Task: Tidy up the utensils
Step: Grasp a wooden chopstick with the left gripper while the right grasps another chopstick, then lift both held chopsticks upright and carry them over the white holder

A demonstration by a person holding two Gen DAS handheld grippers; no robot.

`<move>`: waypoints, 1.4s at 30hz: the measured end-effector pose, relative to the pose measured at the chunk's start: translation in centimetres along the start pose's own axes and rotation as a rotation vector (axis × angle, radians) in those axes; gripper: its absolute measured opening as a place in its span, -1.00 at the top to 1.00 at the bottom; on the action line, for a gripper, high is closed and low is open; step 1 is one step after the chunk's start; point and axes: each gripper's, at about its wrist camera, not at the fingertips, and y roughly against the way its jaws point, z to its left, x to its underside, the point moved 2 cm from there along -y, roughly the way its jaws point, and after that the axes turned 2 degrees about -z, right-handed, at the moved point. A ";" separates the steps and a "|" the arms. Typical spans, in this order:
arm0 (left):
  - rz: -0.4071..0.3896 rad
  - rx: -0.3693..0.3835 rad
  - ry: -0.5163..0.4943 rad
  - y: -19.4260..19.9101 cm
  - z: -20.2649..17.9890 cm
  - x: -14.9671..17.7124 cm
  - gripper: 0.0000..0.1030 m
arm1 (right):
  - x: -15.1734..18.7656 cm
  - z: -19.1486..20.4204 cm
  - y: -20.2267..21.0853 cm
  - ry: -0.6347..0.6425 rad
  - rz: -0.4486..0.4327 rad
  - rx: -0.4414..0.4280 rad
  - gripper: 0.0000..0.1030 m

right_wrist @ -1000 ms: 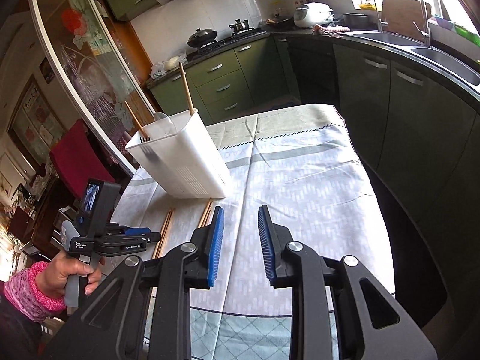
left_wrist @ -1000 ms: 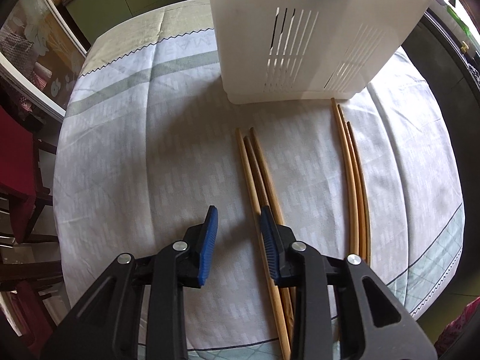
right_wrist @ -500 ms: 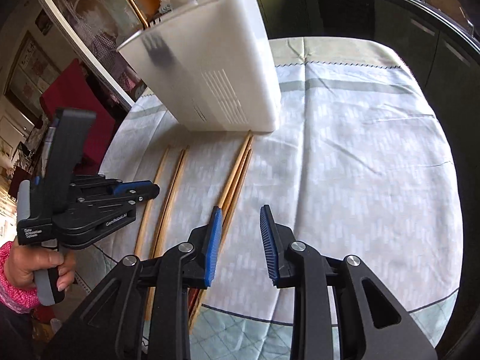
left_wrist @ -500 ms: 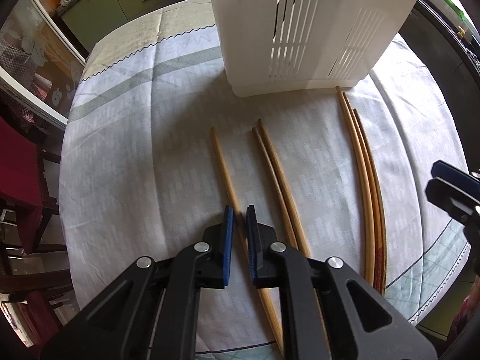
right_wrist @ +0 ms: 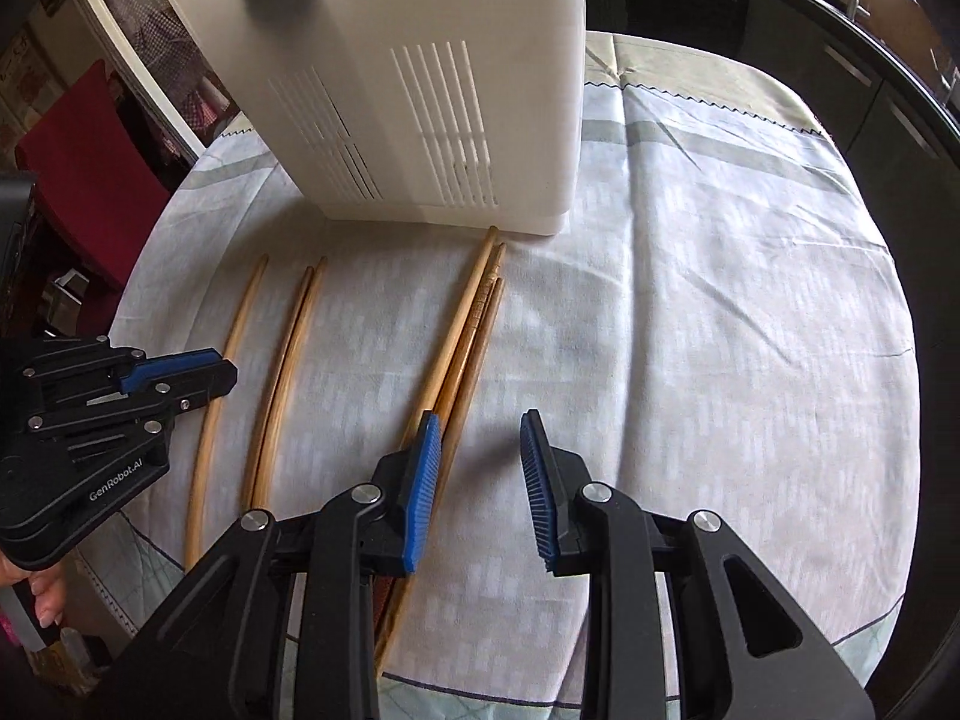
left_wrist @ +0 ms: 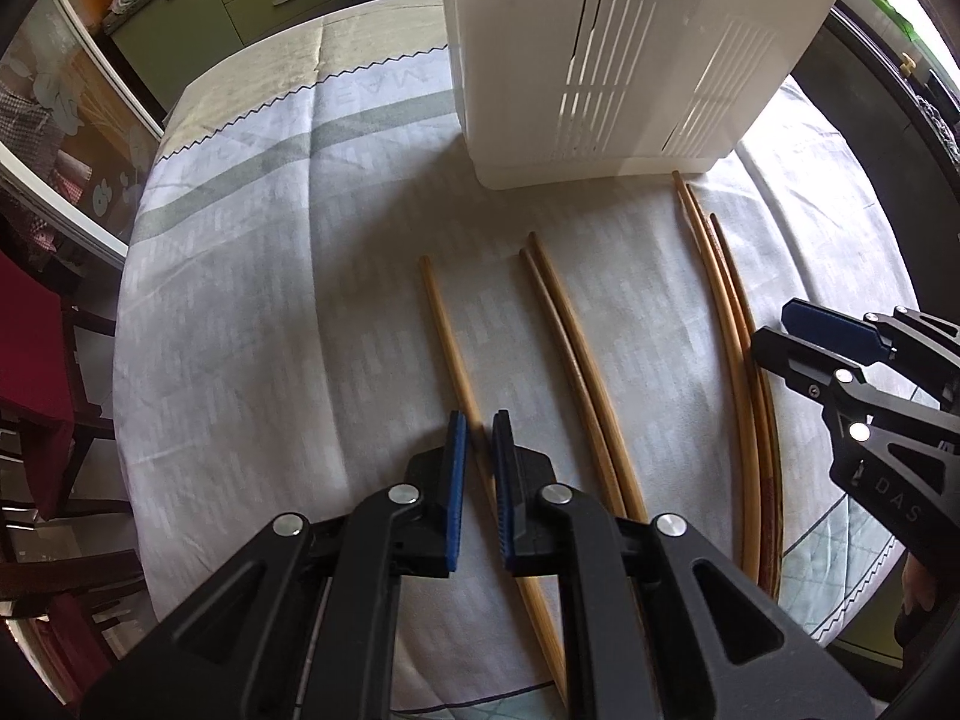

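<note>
Several wooden chopsticks lie on the tablecloth in front of a white slotted utensil holder [left_wrist: 630, 54], which also shows in the right wrist view [right_wrist: 420, 90]. My left gripper [left_wrist: 478, 438] is shut on a single chopstick [left_wrist: 447, 336], the leftmost one [right_wrist: 231, 348]. A pair of chopsticks [left_wrist: 570, 348] lies beside it, also seen from the right wrist [right_wrist: 288, 360]. A bundle of three chopsticks [left_wrist: 738, 324] lies at the right. My right gripper [right_wrist: 480, 450] is open just above that bundle [right_wrist: 468, 324], its left pad over the sticks. It also shows in the left wrist view [left_wrist: 798, 330].
The table [right_wrist: 720, 300] is round with a pale patterned cloth. A red chair [right_wrist: 90, 168] stands at its left. Green kitchen cabinets [left_wrist: 228, 12] and a dark counter [right_wrist: 840, 60] lie beyond the table's far edge.
My left gripper shut on one chopstick and drew it left, away from the pair. My right gripper came down from high above the table to the three-stick bundle.
</note>
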 end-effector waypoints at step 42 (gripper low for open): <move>-0.187 0.064 0.035 8.4 2.2 0.2 0.89 | 0.9 -4.2 13.4 -0.110 -0.257 -0.132 0.88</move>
